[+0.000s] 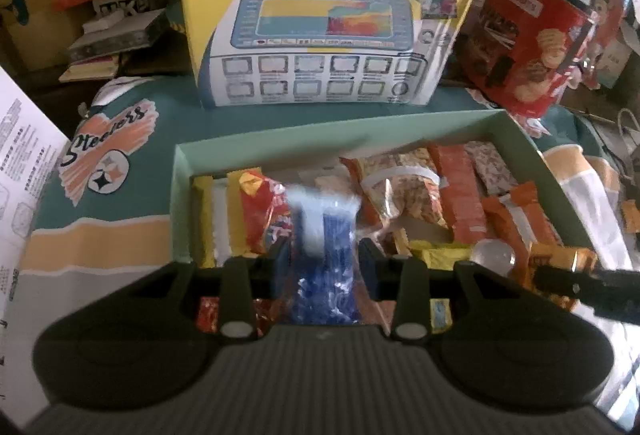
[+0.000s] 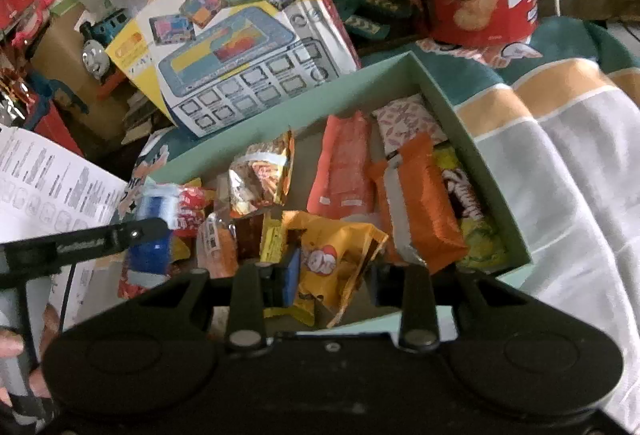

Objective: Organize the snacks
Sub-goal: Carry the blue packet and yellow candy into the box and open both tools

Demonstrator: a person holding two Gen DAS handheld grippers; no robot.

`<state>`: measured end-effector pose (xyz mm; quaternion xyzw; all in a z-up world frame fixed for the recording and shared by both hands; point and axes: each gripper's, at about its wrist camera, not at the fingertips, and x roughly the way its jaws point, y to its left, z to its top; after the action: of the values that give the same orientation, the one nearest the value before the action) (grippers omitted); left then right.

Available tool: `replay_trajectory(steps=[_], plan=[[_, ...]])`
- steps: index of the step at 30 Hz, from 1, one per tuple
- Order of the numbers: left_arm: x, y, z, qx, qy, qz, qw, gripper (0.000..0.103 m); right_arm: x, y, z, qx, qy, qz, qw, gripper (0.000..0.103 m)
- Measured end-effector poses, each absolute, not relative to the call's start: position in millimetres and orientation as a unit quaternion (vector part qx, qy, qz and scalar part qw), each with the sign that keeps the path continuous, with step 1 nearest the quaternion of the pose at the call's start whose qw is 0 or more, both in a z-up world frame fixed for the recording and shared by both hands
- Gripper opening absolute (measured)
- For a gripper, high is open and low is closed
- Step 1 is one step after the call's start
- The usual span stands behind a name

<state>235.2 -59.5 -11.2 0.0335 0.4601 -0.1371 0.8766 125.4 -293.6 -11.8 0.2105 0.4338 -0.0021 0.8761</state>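
holding a blue-and-white snack packet [image 1: 324, 251] between its fingers, the left gripper [image 1: 326, 261] stands over the near left part of the pale green box [image 1: 182, 195]; we judge the jaws closed on the packet about its middle, the crinkled film bulging above and below the pads. from the right wrist view the same packet [image 2: 154, 223] hangs upright above the red wrapper [image 2: 192, 207] at the box's left end. we judge this packet light, soft and crushable, its film slippery, so a hold across the body suits it better than one on the sealed end, and pressure should stay modest. the right gripper [image 2: 334, 277] has its jaws apart, straddling the yellow snack bag [image 2: 340, 255] near the front wall of the box; we cannot tell whether the pads touch the bag, and it is not gripped. that bag looks puffy, loose and crumpled, likely to slide or fold if pinched at a corner. inside the box the orange bar [image 2: 420, 203], the long orange-red sachet [image 2: 344, 163] and the clear bag of mixed snacks [image 2: 260, 175] lie crowded and overlapping, leaving little bare floor for setting anything down flat. behind the box stand the toy tablet carton [image 1: 320, 19] and the red biscuit tin [image 1: 532, 47], close to the rear wall, which limit any approach from behind. a printed sheet [image 2: 52, 179] lies at the left, and the teal blanket [image 1: 132, 123] beneath is rumpled, an uneven base.
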Motion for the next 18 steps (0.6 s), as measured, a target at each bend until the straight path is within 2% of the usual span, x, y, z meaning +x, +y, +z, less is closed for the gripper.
replay_trajectory(steps=[1, 2, 3, 4, 5, 8, 18], plan=[[236, -60, -12, 0.036, 0.461, -0.132, 0.877, 0.063, 126, -292, -12, 0.208, 0.437, 0.001, 0.875, 0.043], [235, -61, -11, 0.037, 0.460, -0.128, 0.878, 0.079, 126, -291, -12, 0.206, 0.438, 0.001, 0.875, 0.058], [233, -62, -11, 0.038, 0.457, -0.127, 0.880, 0.087, 124, -290, -10, 0.203, 0.438, -0.002, 0.876, 0.069], [231, -62, -9, 0.040, 0.454, -0.127, 0.881, 0.097, 122, -290, -8, 0.201, 0.433, -0.008, 0.879, 0.090], [227, -64, -8, 0.043, 0.451, -0.128, 0.882, 0.102, 118, -290, -5, 0.199, 0.423, -0.013, 0.884, 0.100], [218, -68, -7, 0.056, 0.451, -0.132, 0.881, 0.102, 111, -292, 0, 0.200, 0.411, -0.024, 0.889, 0.103], [183, -67, 13, 0.052, 0.449, -0.144, 0.880, 0.102, 80, -292, 20, 0.203, 0.400, -0.037, 0.893, 0.103]])
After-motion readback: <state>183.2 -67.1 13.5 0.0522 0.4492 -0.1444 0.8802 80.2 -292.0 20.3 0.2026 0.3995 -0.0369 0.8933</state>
